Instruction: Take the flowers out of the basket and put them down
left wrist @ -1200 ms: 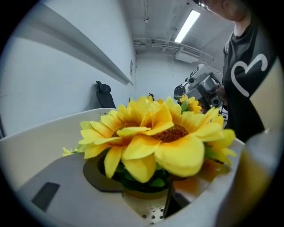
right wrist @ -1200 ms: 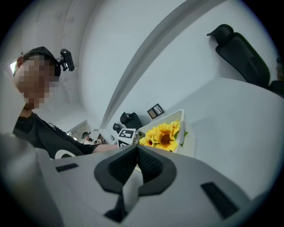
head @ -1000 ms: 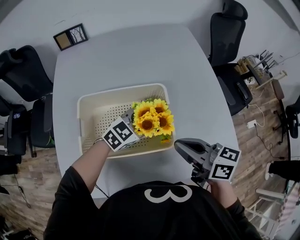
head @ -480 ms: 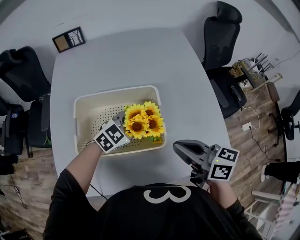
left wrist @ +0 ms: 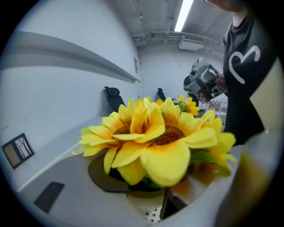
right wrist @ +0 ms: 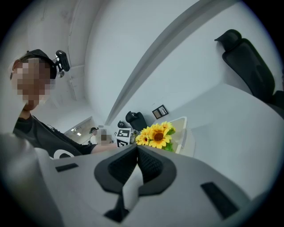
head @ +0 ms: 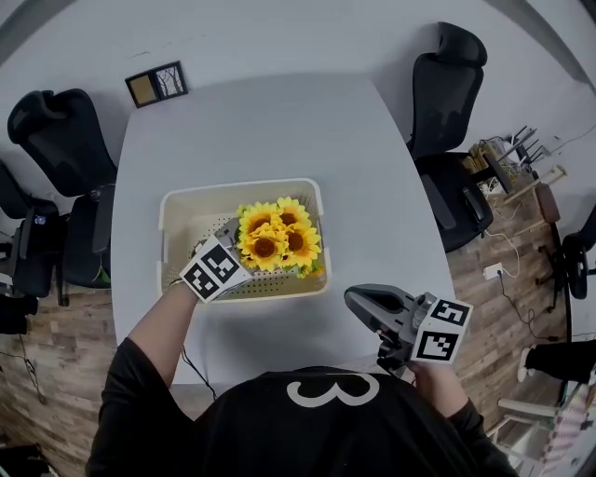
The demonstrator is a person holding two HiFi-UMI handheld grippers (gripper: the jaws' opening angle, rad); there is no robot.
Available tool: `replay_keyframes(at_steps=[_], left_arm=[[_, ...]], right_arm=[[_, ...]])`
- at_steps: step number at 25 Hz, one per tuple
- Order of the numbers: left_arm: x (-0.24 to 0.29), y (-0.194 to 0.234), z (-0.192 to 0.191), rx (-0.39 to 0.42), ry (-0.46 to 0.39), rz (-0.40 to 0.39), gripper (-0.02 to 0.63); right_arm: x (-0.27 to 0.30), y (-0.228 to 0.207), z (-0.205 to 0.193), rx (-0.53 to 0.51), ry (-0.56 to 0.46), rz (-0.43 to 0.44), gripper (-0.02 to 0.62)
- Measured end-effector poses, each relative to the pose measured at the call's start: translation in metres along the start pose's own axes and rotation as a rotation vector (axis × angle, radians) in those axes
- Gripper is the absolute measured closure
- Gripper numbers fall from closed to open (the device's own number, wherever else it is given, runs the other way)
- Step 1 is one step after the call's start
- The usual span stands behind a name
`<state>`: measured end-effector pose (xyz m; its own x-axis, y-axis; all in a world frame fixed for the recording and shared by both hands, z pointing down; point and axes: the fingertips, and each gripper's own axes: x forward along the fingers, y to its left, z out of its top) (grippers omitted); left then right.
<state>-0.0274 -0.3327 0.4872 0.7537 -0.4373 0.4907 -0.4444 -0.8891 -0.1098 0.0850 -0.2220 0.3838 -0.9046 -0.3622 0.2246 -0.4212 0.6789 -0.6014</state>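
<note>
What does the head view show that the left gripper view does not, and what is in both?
Only the head view: the basket's whole rim, the left gripper's marker cube, the wooden floor. Only the left gripper view: the ceiling lamp and that gripper's own jaws, which have just been closing, gripping the sunflowers under the blooms. Both: the sunflowers, the right gripper, the picture frame.

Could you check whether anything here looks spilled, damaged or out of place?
Nothing stands out: the sunflowers look intact with no loose petals around them, the basket sits level and undamaged on the table, and nothing is spilled.
</note>
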Motion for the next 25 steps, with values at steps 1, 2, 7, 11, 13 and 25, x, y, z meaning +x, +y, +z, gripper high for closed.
replay_keyframes(at_steps=[1,2,7,11,13,25], left_arm=[[-0.003,0.003,0.002,0.0,0.0,0.019,0.412],[-0.008,0.006,0.004,-0.002,0.0,0.038,0.413],[-0.029,0.013,0.019,-0.001,-0.021,0.124,0.411],[-0.046,0.021,0.041,-0.012,-0.062,0.204,0.411],[-0.054,0.02,0.055,-0.007,-0.08,0.235,0.411],[-0.103,-0.025,0.135,-0.036,-0.178,0.386,0.413]], right_arm=[[-0.001,0.001,0.0,-0.003,0.0,0.006,0.586],[-0.001,0.003,0.001,-0.006,0.0,0.012,0.585],[-0.005,0.017,0.0,-0.03,0.004,0.044,0.586],[-0.011,0.025,-0.003,-0.044,0.008,0.065,0.586],[-0.017,0.03,-0.006,-0.054,0.006,0.078,0.585],[-0.055,0.058,-0.014,-0.109,-0.025,0.131,0.585]])
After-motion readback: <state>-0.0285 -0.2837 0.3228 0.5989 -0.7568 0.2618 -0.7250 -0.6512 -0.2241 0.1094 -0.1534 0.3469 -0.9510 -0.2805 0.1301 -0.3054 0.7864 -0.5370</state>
